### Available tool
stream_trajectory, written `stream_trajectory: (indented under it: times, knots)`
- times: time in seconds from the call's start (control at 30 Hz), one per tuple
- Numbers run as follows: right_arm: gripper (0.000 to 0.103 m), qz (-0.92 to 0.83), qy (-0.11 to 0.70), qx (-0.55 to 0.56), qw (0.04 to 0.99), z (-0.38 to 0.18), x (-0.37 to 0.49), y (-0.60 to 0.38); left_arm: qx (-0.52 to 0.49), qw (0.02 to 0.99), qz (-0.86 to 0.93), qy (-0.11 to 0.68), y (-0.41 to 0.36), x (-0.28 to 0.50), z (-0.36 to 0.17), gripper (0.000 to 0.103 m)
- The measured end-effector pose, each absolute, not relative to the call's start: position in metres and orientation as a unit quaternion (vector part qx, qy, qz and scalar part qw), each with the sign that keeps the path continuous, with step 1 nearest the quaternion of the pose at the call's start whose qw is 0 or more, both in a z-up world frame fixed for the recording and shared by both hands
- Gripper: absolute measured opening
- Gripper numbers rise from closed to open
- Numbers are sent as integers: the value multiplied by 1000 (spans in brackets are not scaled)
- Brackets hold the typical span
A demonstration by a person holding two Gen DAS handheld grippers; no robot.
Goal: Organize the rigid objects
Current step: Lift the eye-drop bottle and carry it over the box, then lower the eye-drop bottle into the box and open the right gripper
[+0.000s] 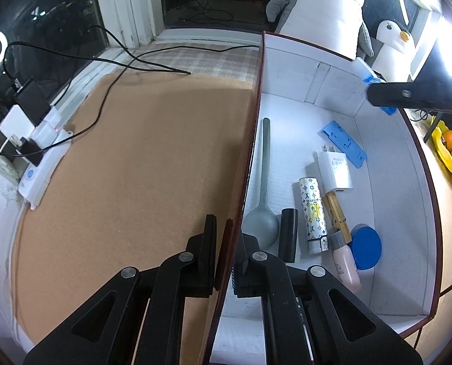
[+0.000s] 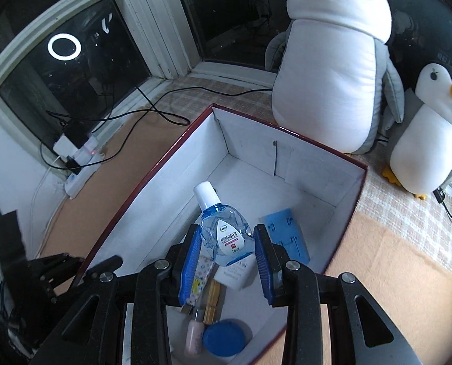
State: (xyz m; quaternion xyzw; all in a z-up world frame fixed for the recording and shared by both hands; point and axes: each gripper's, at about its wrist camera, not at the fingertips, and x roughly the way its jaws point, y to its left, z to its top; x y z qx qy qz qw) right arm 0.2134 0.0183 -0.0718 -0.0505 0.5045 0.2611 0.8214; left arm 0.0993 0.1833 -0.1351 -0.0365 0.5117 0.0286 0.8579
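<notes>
A white box with a dark red rim holds a grey spoon, a black tube, a patterned tube, a white charger, a blue plastic piece, a wooden clip, a pink bottle and a blue lid. My left gripper is shut on the box's left wall. My right gripper is shut on a clear blue eye-drop bottle, held above the box.
A white power strip with plugs and black cables lies at the left on the tan mat. Two plush penguins stand behind the box. A yellow bowl of oranges sits at the right.
</notes>
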Motion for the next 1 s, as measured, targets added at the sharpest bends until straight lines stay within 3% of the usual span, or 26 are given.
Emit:
stream_trajectory:
  times: [0.7,0.87,1.0]
  knots:
    - [32,232,539,-85,805,-111,260,60,-42,858,27,512,185,100,-136,7]
    - [50,225,539,-94,806,-111,259,61,-40,857,27,512,184,101,-136,7]
    - [52,224,538,-96,807,-108,257,59,-40,857,27,512,184,100,-136,7]
